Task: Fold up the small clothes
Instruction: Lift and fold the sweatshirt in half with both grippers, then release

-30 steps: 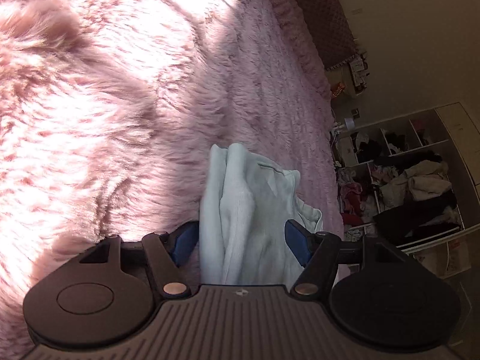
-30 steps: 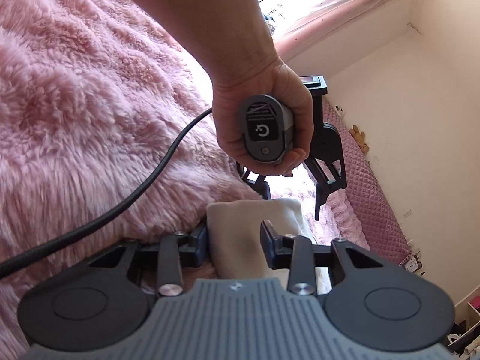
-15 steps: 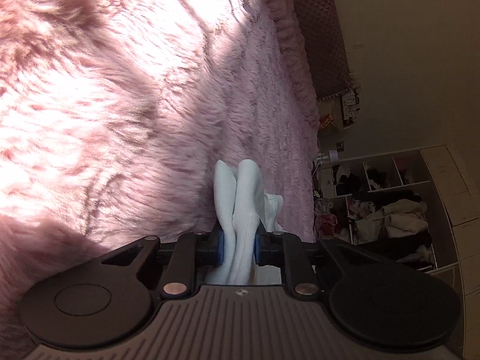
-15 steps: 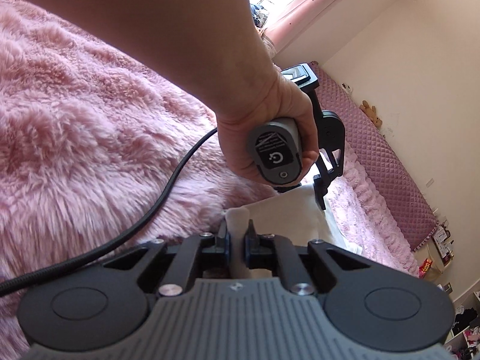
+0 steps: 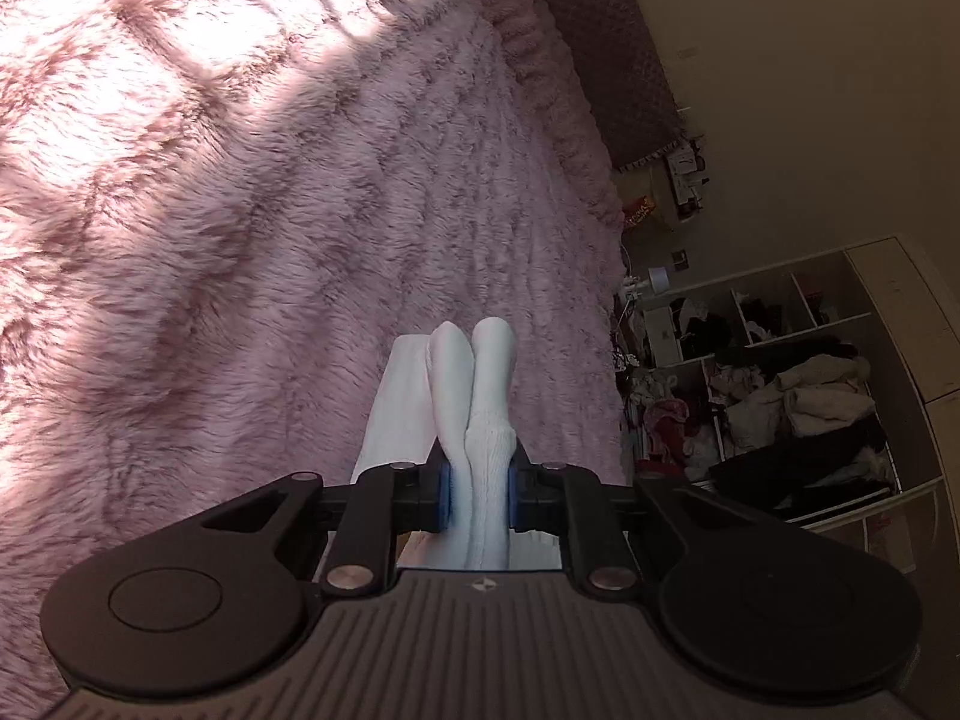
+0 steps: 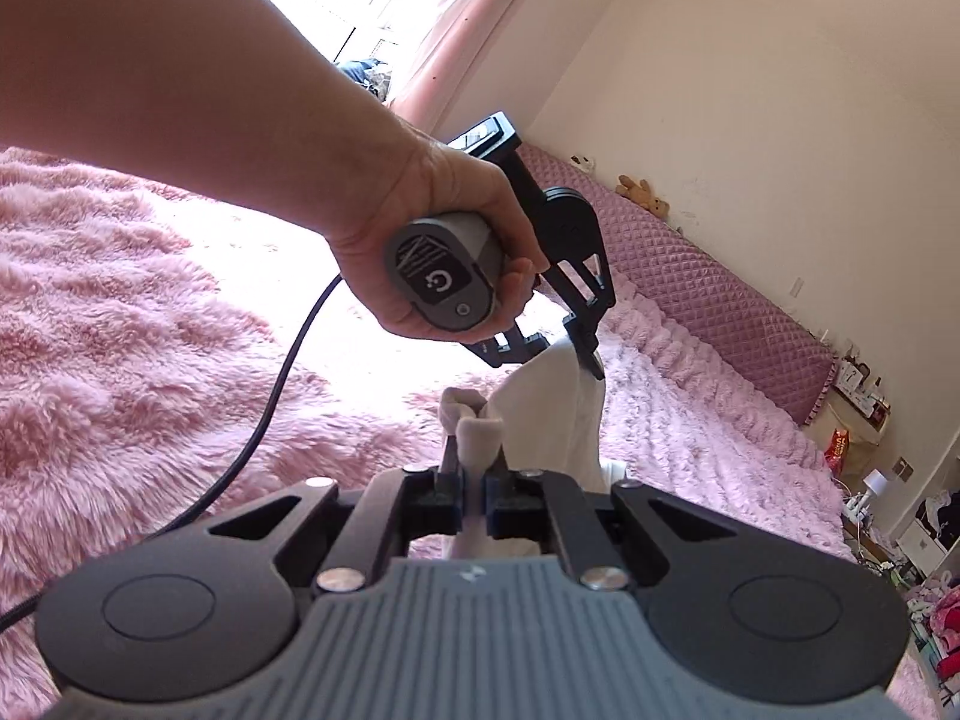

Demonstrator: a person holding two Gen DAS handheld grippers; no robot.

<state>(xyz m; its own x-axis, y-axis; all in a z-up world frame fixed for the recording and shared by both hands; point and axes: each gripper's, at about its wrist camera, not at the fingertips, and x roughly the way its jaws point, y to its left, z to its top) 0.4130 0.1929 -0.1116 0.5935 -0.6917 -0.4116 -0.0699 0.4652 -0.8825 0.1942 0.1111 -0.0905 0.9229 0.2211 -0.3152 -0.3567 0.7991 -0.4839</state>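
Observation:
A small white garment (image 5: 474,372) hangs above the pink fluffy blanket (image 5: 240,240), held between both grippers. In the left wrist view my left gripper (image 5: 477,480) is shut on a bunched edge of it, and two rolled folds stick out past the blue pads. In the right wrist view my right gripper (image 6: 474,486) is shut on another bunched edge of the garment (image 6: 552,414). The cloth runs up from there to the left gripper (image 6: 576,348), which a person's hand (image 6: 432,240) holds a little above and beyond.
A black cable (image 6: 288,372) trails from the left gripper across the blanket (image 6: 120,330). A purple quilted headboard (image 6: 690,276) lines the wall with a teddy bear (image 6: 642,189) on top. Open shelves stuffed with clothes (image 5: 780,396) stand past the bed's edge.
Both grippers closed on the garment, which lay loose between open jaws a second ago. Both then rose, lifting the cloth off the blanket, and the right view has rolled.

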